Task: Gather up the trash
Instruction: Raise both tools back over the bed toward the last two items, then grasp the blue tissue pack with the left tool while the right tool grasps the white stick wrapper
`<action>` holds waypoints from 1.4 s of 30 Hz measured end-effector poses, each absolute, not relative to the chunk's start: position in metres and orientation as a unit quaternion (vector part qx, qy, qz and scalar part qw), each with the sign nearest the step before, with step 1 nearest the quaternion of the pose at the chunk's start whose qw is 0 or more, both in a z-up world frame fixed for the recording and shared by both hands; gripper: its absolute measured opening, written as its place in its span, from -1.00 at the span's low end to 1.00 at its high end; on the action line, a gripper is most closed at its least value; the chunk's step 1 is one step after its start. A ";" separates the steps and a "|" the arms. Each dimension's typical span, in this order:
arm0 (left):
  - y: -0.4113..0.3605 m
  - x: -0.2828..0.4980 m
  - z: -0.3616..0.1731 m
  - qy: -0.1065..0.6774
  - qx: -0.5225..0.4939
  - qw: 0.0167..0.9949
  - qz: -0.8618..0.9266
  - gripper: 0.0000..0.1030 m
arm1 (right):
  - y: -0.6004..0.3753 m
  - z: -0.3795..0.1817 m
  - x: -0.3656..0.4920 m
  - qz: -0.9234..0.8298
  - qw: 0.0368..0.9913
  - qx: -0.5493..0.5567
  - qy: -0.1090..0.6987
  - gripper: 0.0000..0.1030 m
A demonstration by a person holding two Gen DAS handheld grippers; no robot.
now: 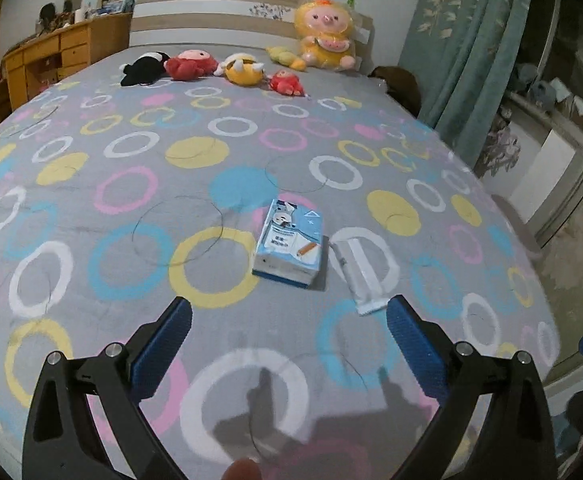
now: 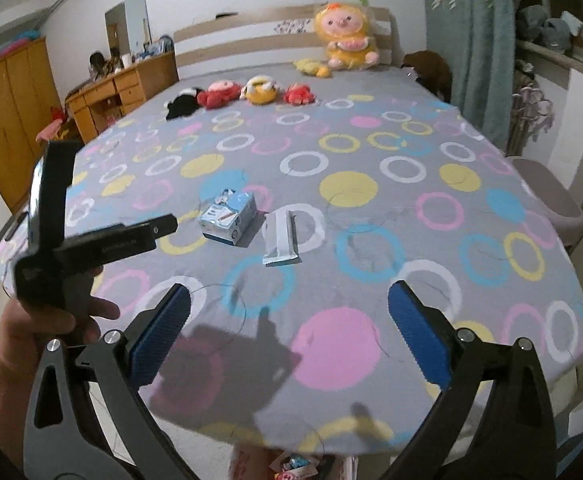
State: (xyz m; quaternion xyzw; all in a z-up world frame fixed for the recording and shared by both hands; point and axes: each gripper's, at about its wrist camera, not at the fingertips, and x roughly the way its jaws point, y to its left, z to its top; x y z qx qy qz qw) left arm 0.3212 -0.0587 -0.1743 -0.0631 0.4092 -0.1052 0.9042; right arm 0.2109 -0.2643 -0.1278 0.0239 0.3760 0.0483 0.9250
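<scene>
A small blue and white carton (image 1: 289, 246) lies on the bed, with a flat silver-white wrapper (image 1: 361, 272) just right of it. Both also show in the right wrist view, the carton (image 2: 229, 218) and the wrapper (image 2: 281, 240). My left gripper (image 1: 289, 324) is open and empty, hovering above the sheet just short of the two items. My right gripper (image 2: 289, 320) is open and empty, farther back near the foot of the bed. The left gripper's body (image 2: 91, 240), held in a hand, shows at the left of the right wrist view.
The bed (image 1: 131, 184) has a grey sheet with coloured rings. Several plush toys (image 1: 235, 68) line the headboard end. A wooden desk (image 1: 55, 56) stands at the left, a green curtain (image 1: 463, 52) and a padded stool (image 2: 547, 196) at the right. Something colourful lies on the floor (image 2: 295, 464) below the bed's foot.
</scene>
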 end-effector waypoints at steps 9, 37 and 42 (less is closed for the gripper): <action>-0.073 0.382 -0.216 0.456 -0.063 0.881 -0.113 0.85 | -0.247 -0.185 0.291 0.059 0.907 0.017 0.416 0.87; -0.097 0.474 -0.284 0.524 -0.006 0.849 -0.071 0.85 | -0.237 -0.286 0.406 0.044 0.854 0.029 0.518 0.87; -0.103 0.479 -0.288 0.518 0.013 0.853 -0.055 0.85 | -0.227 -0.296 0.417 0.031 0.852 -0.008 0.522 0.90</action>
